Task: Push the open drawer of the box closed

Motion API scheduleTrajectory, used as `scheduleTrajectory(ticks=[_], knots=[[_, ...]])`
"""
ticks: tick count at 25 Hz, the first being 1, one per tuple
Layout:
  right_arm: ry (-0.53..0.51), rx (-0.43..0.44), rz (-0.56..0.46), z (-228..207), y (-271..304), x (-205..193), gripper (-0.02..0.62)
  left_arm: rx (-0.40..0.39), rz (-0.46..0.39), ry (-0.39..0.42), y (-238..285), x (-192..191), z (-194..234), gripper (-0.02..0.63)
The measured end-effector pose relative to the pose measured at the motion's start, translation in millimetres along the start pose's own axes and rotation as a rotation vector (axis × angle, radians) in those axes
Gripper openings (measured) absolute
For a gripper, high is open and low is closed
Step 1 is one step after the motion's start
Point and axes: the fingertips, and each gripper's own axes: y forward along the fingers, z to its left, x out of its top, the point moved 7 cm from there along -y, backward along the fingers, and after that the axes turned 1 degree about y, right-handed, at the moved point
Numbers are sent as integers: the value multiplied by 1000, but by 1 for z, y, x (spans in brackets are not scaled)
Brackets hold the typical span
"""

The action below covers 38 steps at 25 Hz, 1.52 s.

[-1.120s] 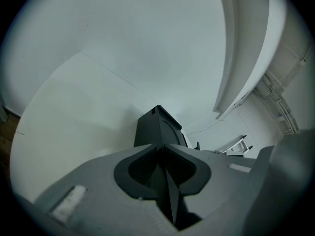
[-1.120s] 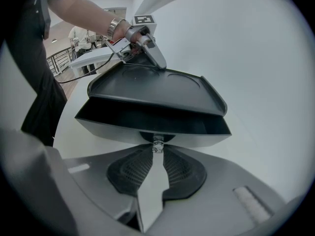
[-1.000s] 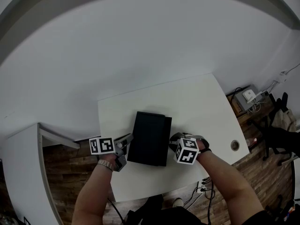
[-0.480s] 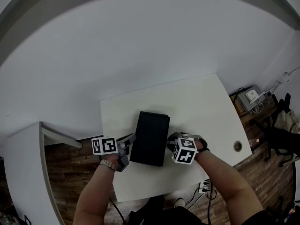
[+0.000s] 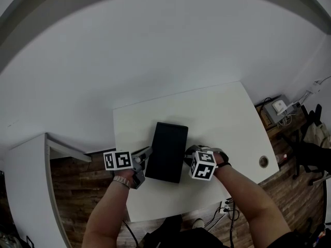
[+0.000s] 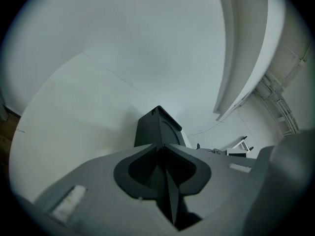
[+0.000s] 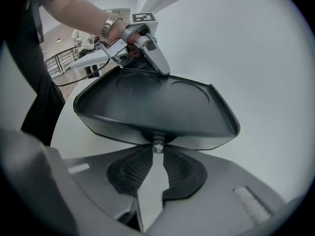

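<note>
A black box (image 5: 166, 151) lies on the white table (image 5: 217, 112), near its front edge. In the right gripper view its lid (image 7: 152, 100) shows two round recesses, and a small clear drawer knob (image 7: 157, 144) sits under the near rim. My right gripper (image 7: 157, 149) is on the box's right side (image 5: 187, 157), with its tips closed on that knob. My left gripper (image 5: 147, 152) is shut with nothing in it, its tips (image 6: 161, 147) against the box's left side (image 6: 156, 124). It also shows beyond the box (image 7: 158, 63). The drawer front is hidden under the rim.
The table has a round cable hole (image 5: 264, 161) at its right front. A white cabinet (image 5: 26, 190) stands to the left, over a wooden floor. A grey device with cables (image 5: 279, 107) and a dark chair (image 5: 310, 151) are to the right.
The box looks narrower than a second ago. The right gripper has moved left towards the box's body, and the drawer side has slid in. The left gripper stays at the box's left side.
</note>
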Motion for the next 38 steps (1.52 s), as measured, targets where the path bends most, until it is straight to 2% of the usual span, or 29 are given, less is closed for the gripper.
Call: scheduleTrajectory(ticks=[5, 7, 9, 13, 15, 16, 17, 20, 23, 31, 38], knots=[[67, -5, -9, 2, 0, -1, 81, -2, -17, 33, -1, -1, -1, 56], [98, -3, -14, 5, -2, -4, 123, -6, -31, 58, -2, -1, -1, 55], [120, -17, -26, 7, -7, -7, 133, 1, -43, 100, -6, -1, -2, 54], [179, -52, -74, 7, -30, -18, 89, -8, -76, 146, -19, -2, -12, 52], [235, -68, -123, 9, -47, -22, 25, -14, -85, 167, -29, -6, -19, 47], [267, -74, -156, 10, -55, -22, -2, -13, -86, 180, -35, -10, -23, 23], [303, -78, -193, 12, -64, -22, -2, -11, -86, 196, -41, -15, -27, 0], [435, -81, -318, 18, -88, -24, -2, -3, -96, 232, -58, -28, -36, 0], [572, -60, -441, 27, -110, -29, 0, -14, -112, 229, -71, -45, -51, -2], [742, 12, -675, 97, -180, -45, 2, -97, -142, 247, -99, -126, -129, -2], [933, 165, -915, 190, -236, -76, 3, -212, -177, 177, -121, -244, -207, -1]])
